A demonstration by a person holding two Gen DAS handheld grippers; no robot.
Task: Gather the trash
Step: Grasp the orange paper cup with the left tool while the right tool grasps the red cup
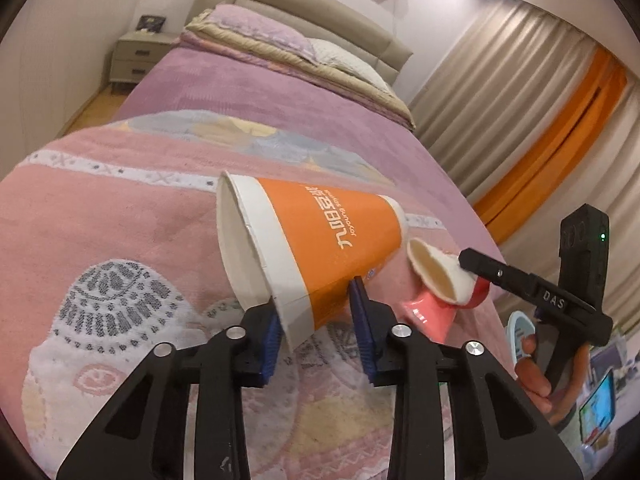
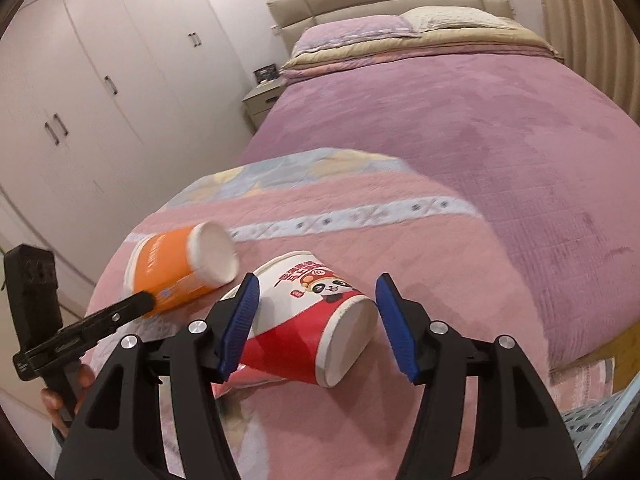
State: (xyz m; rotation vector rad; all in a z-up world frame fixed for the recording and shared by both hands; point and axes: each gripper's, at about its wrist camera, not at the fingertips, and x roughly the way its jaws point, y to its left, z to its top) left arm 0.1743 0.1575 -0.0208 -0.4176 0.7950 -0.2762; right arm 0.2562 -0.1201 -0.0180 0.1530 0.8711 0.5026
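Note:
An orange and white paper cup [image 1: 308, 248] lies on its side on the pink blanket [image 1: 120, 240]. My left gripper [image 1: 318, 330] has its blue pads on either side of the cup's rim end and is shut on it. The same cup shows in the right wrist view [image 2: 180, 268]. A red and white panda-print paper cup [image 2: 316, 320] lies on its side beside it. My right gripper [image 2: 316, 324] is open and straddles this cup; the left pad touches it, the right pad stands clear. The red cup also shows in the left wrist view [image 1: 436, 280].
The bed [image 2: 460, 128] runs away from me with folded bedding and pillows [image 1: 280, 44] at the headboard. A nightstand [image 1: 136, 56] stands at the far left, wardrobes [image 2: 80, 92] along the left wall, curtains [image 1: 520, 100] on the right. The bed's edge is close on the right.

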